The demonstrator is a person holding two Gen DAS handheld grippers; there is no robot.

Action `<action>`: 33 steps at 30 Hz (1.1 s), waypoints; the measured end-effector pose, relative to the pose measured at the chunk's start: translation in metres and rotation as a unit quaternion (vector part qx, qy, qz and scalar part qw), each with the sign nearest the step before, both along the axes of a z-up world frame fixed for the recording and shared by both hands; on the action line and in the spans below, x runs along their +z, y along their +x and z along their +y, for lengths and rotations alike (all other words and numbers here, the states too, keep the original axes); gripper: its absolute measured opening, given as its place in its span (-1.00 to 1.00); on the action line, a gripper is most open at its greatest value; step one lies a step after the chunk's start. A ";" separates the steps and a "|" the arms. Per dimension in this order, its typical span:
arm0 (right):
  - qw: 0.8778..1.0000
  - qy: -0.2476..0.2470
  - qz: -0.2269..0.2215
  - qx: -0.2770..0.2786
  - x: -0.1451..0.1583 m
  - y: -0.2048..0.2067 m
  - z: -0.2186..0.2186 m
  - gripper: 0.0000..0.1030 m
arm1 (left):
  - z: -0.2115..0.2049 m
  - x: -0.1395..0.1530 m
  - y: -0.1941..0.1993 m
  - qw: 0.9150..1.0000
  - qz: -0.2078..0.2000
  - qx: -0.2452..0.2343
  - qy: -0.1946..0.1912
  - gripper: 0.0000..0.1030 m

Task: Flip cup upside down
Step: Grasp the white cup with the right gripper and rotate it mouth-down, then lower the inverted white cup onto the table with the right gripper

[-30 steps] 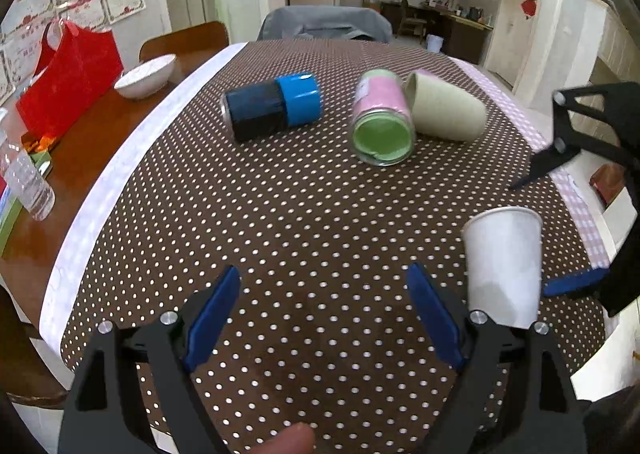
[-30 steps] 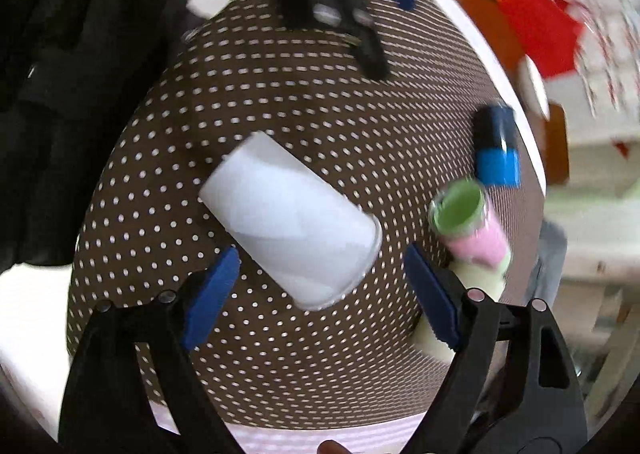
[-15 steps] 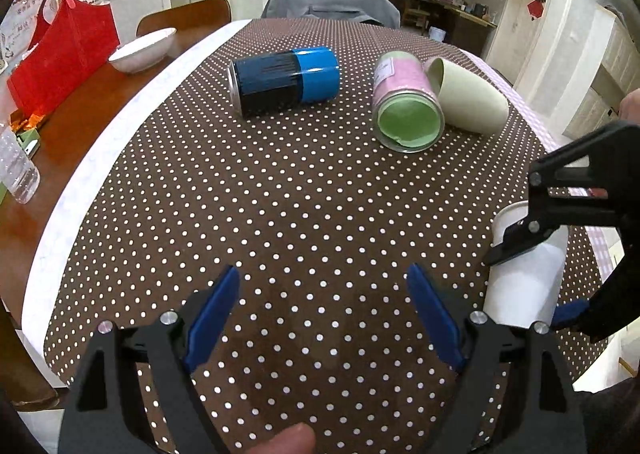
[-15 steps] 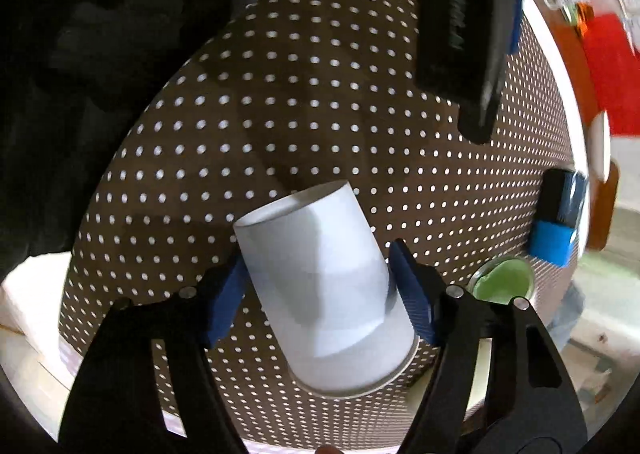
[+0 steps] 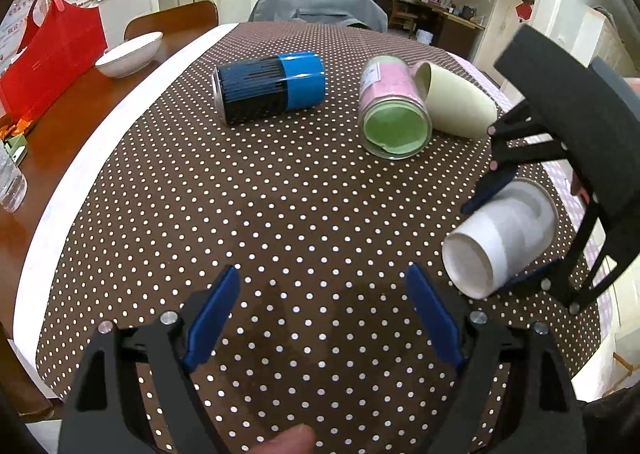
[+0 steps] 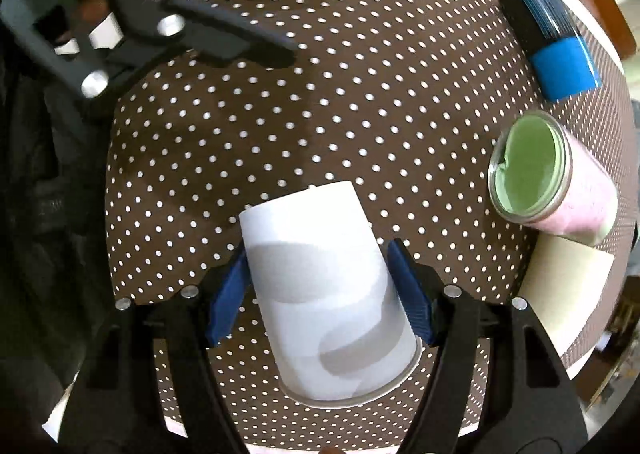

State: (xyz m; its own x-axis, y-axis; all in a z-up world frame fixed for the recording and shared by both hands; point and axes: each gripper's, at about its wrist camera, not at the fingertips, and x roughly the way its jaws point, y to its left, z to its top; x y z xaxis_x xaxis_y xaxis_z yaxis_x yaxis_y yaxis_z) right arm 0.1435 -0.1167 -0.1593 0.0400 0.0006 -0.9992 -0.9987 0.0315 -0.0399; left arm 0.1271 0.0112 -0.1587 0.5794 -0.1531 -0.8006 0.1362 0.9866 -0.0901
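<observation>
My right tongs [image 6: 316,286] clamp the tilted white cup [image 6: 324,294] above the table [image 5: 280,193], left tongs [image 5: 324,318] apart; squeezing harder could crush it, slackening could drop it.

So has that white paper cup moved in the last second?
Yes. The white paper cup stood upright on the dotted tablecloth; now the right tongs hold it lifted and tipped sideways above it.

My right gripper [image 6: 316,286] is clamped, both blue pads [image 6: 408,290] pressing inward, tilted toward nine o'clock. My left gripper [image 5: 324,318] hovers at six o'clock, jaws spread wide, my thumb tip [image 5: 286,440] just under it.
</observation>
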 end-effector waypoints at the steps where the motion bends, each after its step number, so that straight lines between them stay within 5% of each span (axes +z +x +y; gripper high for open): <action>1: 1.000 -0.004 -0.003 0.002 0.000 0.001 0.001 0.31 | 0.000 0.000 -0.001 1.000 0.000 -0.001 0.000 0.63; 11: 0.999 -0.034 -0.032 0.023 -0.004 -0.022 0.017 0.27 | 0.001 0.001 -0.010 1.000 -0.006 -0.002 -0.005 0.63; 20: 0.989 0.063 -0.017 -0.131 0.023 0.010 0.014 0.17 | 0.000 0.010 -0.016 0.999 -0.023 -0.019 -0.014 0.63; 27: 0.944 0.178 -0.033 -0.276 0.046 0.005 -0.016 0.17 | -0.010 0.023 -0.016 0.998 -0.053 -0.042 -0.005 0.63; 33: 0.899 0.263 -0.065 -0.345 0.063 -0.016 -0.042 0.17 | -0.017 0.034 -0.024 0.995 -0.086 -0.050 0.009 0.63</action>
